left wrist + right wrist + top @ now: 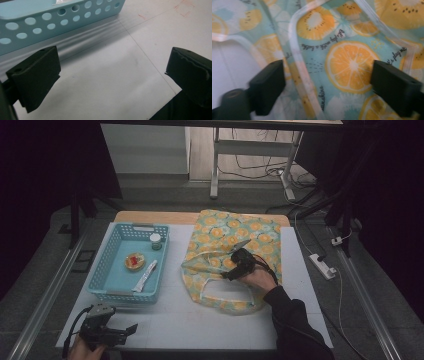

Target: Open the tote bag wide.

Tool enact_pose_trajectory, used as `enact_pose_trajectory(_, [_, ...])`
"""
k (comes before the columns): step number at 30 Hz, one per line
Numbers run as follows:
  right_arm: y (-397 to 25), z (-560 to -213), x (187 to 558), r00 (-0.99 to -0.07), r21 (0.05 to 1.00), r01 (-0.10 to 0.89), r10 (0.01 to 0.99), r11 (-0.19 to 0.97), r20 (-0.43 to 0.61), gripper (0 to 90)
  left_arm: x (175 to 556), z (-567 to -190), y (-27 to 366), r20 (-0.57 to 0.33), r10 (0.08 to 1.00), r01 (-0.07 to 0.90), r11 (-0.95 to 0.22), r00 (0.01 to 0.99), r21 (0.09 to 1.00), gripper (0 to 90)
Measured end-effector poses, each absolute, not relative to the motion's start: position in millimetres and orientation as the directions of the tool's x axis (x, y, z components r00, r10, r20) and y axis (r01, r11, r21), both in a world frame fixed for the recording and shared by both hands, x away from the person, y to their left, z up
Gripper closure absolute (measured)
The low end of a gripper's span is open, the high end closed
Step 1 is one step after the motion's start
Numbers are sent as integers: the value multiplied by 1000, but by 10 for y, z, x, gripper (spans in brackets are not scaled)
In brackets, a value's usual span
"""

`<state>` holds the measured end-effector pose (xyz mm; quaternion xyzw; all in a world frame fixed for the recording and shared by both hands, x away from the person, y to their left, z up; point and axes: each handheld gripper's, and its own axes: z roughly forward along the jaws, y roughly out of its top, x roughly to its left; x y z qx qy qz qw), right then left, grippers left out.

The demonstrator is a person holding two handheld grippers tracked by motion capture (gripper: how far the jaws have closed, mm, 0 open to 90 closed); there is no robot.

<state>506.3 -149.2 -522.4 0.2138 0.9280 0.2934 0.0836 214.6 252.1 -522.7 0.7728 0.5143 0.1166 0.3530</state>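
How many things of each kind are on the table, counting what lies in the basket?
Light blue perforated plastic basket: 1
Fruit-print fabric tote bag: 1
Small green-lidded jar: 1
Round yellow dish with red contents: 1
White tube-like packet: 1
Total: 5

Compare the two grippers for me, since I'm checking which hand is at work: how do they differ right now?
The right gripper is held over the fruit-print bag, its jaws open above the cloth; the left gripper sits at the table's near edge, its jaws open over bare surface. The right gripper points away from the person, toward the bag's far side; the left gripper points sideways, beside the blue basket. Both are open and hold nothing.
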Motion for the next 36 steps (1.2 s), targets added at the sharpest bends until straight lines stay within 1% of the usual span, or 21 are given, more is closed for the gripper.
enact_pose_trajectory(4, [-1519,-5197,5015,-893,591,351,450,726,-23,393,2144,-5228,2520,-180,877,711,-225,446,666,0])
enact_pose_trajectory(8, [-1533,-5187,4940,-892,601,351,452,718,-20,551,2146,-5228,2520,-179,876,711,-227,447,666,0])
enact_pose_trajectory(13, [-1490,-5165,4870,-898,588,343,439,733,-25,787,2147,-5229,2513,-178,877,712,-228,447,664,0])
enact_pose_trajectory(16, [-1485,-5165,4862,-897,588,355,442,727,-5,886,2149,-5230,2511,-177,877,713,-229,446,662,0])
enact_pose_trajectory(17, [-1488,-5166,4864,-898,589,355,439,726,0,898,2148,-5229,2509,-176,878,713,-229,446,663,0])
enact_pose_trajectory(22, [-1472,-5119,4876,-905,562,353,426,748,1,900,2152,-5230,2511,-178,877,715,-230,446,661,0])
enact_pose_trajectory(29, [-1532,-4996,4901,-901,609,361,432,706,34,900,2155,-5231,2509,-178,877,716,-231,446,659,0])
enact_pose_trajectory(36, [-1551,-4842,4878,-905,643,348,423,682,41,900,2155,-5232,2512,-180,878,717,-227,443,659,0])
